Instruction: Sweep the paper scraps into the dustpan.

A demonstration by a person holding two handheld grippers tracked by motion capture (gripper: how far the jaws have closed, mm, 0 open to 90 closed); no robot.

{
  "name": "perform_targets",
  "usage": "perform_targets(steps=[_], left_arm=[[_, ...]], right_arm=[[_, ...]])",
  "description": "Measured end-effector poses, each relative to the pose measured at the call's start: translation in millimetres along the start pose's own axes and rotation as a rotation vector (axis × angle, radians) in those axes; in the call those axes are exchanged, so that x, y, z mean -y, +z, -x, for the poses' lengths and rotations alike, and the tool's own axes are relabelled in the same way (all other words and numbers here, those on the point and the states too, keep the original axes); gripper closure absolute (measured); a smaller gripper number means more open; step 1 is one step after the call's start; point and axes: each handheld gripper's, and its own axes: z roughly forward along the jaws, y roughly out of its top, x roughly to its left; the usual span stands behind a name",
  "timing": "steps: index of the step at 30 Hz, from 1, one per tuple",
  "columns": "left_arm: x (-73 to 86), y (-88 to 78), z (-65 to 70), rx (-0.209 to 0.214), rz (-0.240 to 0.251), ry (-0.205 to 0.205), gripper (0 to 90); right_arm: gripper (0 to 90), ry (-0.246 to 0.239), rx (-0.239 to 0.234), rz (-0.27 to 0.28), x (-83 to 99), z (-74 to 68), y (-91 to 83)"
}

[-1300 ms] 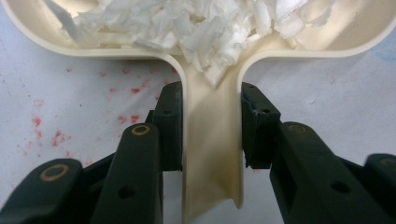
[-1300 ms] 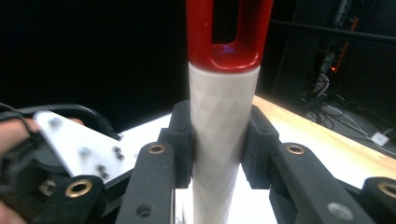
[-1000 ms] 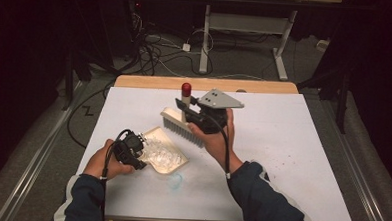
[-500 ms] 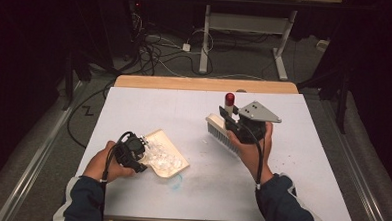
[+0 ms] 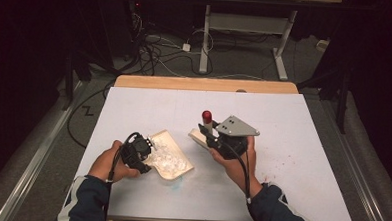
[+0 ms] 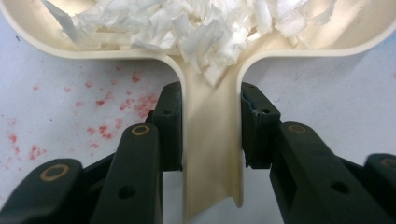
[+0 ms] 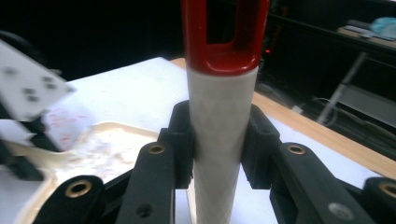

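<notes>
Your left gripper (image 5: 141, 153) is clamped on the handle of the cream dustpan (image 6: 212, 154), one pad pressing each side of the narrow stem just below where it flares into the pan; the pan lies flat on the white table (image 5: 302, 160), straight ahead of those jaws, heaped with white paper shreds (image 6: 196, 28). Your right gripper (image 5: 210, 136) is clenched around the white shaft of the hand brush (image 7: 224, 140), just under its red cap (image 7: 224, 32), which rises upright between the jaws; in the high view the bristle head sits low at the far side of that gripper, a short way to the right of the pan, near it but apart.

Judge the dustpan as light, stiff moulded plastic with a smooth, rather slippery skin; the stem is the sound place to hold, and you have it squarely; keep it level, since the shreds are feather-light and will likely spill or drift at any tilt or jolt. The brush looks light and rigid in the shaft, soft only at the bristles; your grip high on the shaft gives reach but little leverage, so expect the head to swing; a lower hold would steady it.
</notes>
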Motion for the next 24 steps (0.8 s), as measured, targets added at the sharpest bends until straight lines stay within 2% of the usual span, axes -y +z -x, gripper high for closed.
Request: perform_targets(steps=[3, 4, 6, 7, 11, 12, 13, 15, 16, 19, 21, 23, 24], left_arm=[[-0.5, 0.9, 0.2, -0.001, -0.003, 0.003, 63.0], [-0.7, 1.3, 0.5, -0.002, -0.002, 0.001, 63.0], [-1.0, 1.5, 0.5, -0.005, -0.003, 0.004, 63.0], [-1.1, 1.7, 0.2, -0.004, -0.004, 0.007, 63.0], [-0.8, 2.2, -0.1, 0.000, 0.001, 0.003, 63.0], [-0.6, 2.6, -0.1, 0.000, 0.004, 0.001, 62.9], [-0.6, 2.7, -0.2, -0.001, 0.004, 0.002, 63.0], [-0.7, 2.8, -0.4, 0.002, -0.002, 0.008, 63.0], [-0.9, 2.9, -0.3, 0.000, -0.003, 0.008, 62.9], [-1.2, 2.8, 0.5, -0.001, -0.006, 0.007, 62.9], [-1.3, 2.6, 0.7, -0.001, -0.006, 0.008, 63.0], [-1.7, 3.4, 1.3, -0.002, -0.007, 0.007, 63.0], [-1.9, 3.8, 1.4, -0.001, -0.008, 0.006, 62.9]], right_arm=[[69.8, -0.001, -0.059, 0.002, -4.4, -15.7, 2.5], [69.8, -0.001, -0.059, 0.002, -4.4, -15.7, 2.5], [69.9, 0.002, -0.104, 0.011, -8.3, -25.6, 3.5], [69.9, 0.008, -0.148, 0.022, -12.4, -34.2, 3.9], [70.0, -0.012, -0.179, 0.041, -20.3, -42.7, 0.1], [70.0, -0.029, -0.176, 0.051, -23.7, -43.7, -2.7], [70.0, -0.068, -0.147, 0.078, -29.9, -43.2, -9.7], [69.9, -0.079, -0.135, 0.086, -32.4, -41.8, -13.0], [69.9, -0.084, -0.120, 0.094, -35.3, -35.9, -17.2], [69.9, -0.080, -0.106, 0.093, -35.2, -28.1, -19.0], [69.9, -0.071, -0.066, 0.086, -30.2, -15.8, -19.5], [69.9, -0.066, -0.056, 0.081, -27.4, -11.8, -18.8], [70.0, -0.058, -0.046, 0.053, -20.6, -6.7, -15.8]])
